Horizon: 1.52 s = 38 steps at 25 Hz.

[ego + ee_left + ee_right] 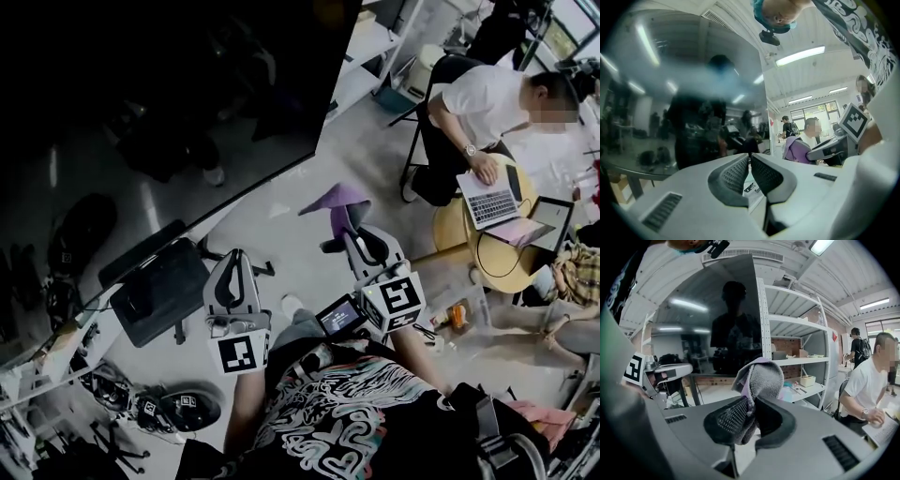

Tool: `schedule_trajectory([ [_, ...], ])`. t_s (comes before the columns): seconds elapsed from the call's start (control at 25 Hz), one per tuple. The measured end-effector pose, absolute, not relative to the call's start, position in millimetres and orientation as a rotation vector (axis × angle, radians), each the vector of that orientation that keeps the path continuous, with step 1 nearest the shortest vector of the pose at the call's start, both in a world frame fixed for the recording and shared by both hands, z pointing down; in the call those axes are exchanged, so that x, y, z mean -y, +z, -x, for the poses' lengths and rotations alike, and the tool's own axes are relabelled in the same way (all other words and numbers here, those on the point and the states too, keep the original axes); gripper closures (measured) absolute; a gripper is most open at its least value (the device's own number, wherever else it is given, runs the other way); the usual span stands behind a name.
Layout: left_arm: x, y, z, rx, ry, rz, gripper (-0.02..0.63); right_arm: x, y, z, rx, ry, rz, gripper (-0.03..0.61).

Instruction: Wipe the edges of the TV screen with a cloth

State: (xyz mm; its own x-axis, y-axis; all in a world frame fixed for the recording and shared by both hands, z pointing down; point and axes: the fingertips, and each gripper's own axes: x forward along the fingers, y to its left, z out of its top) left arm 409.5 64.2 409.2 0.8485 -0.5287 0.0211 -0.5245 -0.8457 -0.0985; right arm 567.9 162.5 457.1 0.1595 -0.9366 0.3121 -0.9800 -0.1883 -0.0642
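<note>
The TV screen [159, 103] is a big dark glossy panel filling the upper left of the head view, its lower edge running diagonally above both grippers. My right gripper [349, 231] is shut on a grey-and-purple cloth [338, 201], which bunches up above the jaws and sits just below the screen's lower right corner. In the right gripper view the cloth [759, 376] is pinched between the jaws of that gripper [752, 401], with the screen [717, 324] ahead. My left gripper [236, 256] is shut with nothing in it [750, 157], close to the screen [679, 93].
A black office chair [159, 286] stands under the screen's lower edge. White shelving [797, 343] sits right of the TV. A seated person [478, 103] works on a laptop [487, 197] at a round wooden table [502, 258] to the right. Gear lies on the floor at lower left [178, 408].
</note>
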Motion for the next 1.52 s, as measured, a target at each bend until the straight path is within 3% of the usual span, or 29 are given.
schedule_trajectory([
  [1.52, -28.0, 387.2, -455.0, -1.11, -0.176, 2.775, 0.588, -77.2, 452.6, -630.5, 2.147, 0.369, -1.966, 0.508],
])
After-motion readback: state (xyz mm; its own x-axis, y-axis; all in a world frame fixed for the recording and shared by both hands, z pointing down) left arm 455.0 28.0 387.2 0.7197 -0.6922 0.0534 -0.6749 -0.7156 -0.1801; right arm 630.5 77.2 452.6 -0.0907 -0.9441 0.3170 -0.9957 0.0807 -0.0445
